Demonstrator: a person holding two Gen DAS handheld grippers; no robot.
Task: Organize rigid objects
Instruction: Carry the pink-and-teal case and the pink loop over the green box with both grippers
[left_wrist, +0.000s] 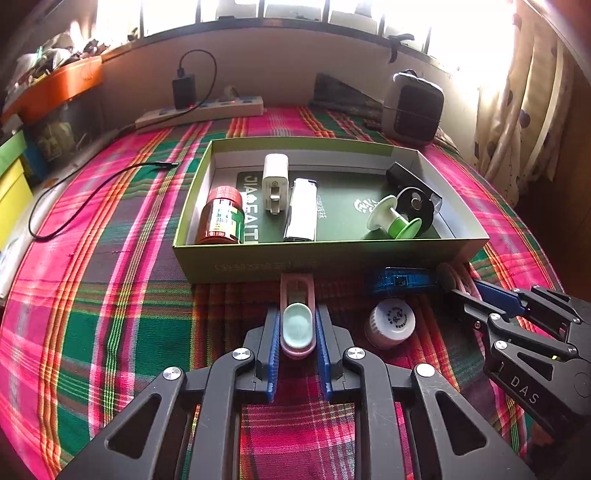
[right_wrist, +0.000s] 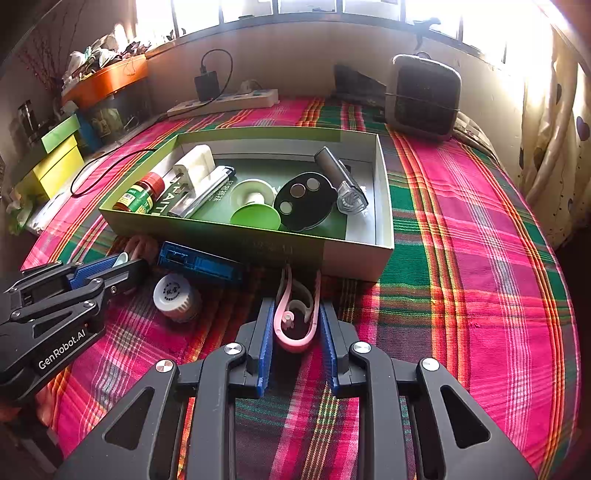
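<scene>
Gripping a pink clip (left_wrist: 297, 325) with a pale green oval pad, the left gripper (left_wrist: 297, 334) is clamped shut. At its two o'clock lies a white cap (left_wrist: 390, 324). Rightward, the right gripper (right_wrist: 297, 325) pinches a pink hook (right_wrist: 295, 321); the green box (right_wrist: 354, 254) sits at twelve o'clock.
</scene>
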